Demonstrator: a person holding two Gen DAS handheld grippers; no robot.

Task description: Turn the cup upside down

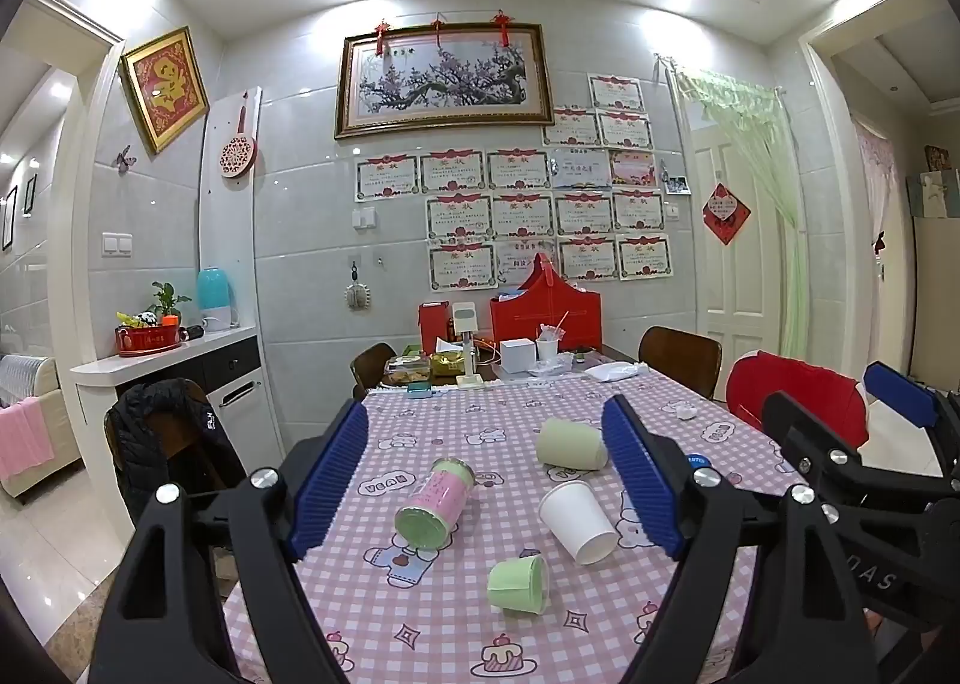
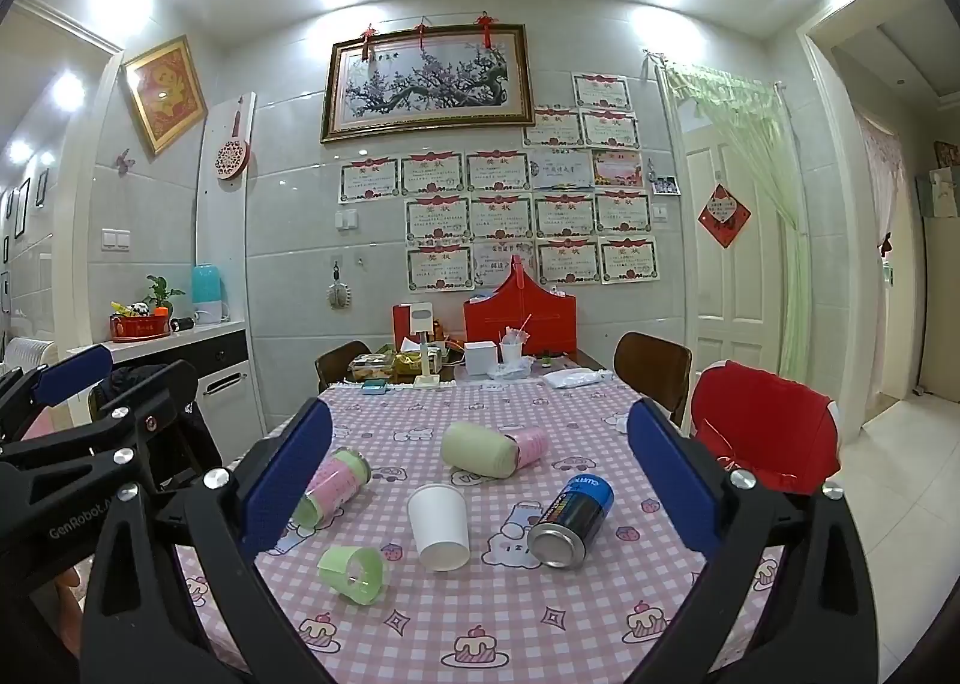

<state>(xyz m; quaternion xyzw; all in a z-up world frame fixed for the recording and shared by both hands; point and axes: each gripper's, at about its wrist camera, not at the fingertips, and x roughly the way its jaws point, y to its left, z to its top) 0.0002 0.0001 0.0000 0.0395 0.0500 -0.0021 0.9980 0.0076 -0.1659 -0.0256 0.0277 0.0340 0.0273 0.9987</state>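
Several cups lie on their sides on the pink checked tablecloth (image 1: 456,612). A white paper cup (image 1: 577,521) (image 2: 440,527) lies near the middle. A small green cup (image 1: 519,584) (image 2: 353,566) lies nearest. A pink and green cup (image 1: 435,503) (image 2: 331,485) lies left. A pale green cup (image 1: 572,443) (image 2: 479,449) lies further back, with a pink cup (image 2: 529,446) behind it. My left gripper (image 1: 489,480) is open and empty above them. My right gripper (image 2: 480,480) is open and empty too.
A blue can (image 2: 570,522) lies on its side right of the white cup. Boxes, a red bag (image 1: 546,315) and small items crowd the table's far end. Chairs (image 1: 681,357) stand around it, one with a red cover (image 2: 765,432). A counter (image 1: 162,360) stands left.
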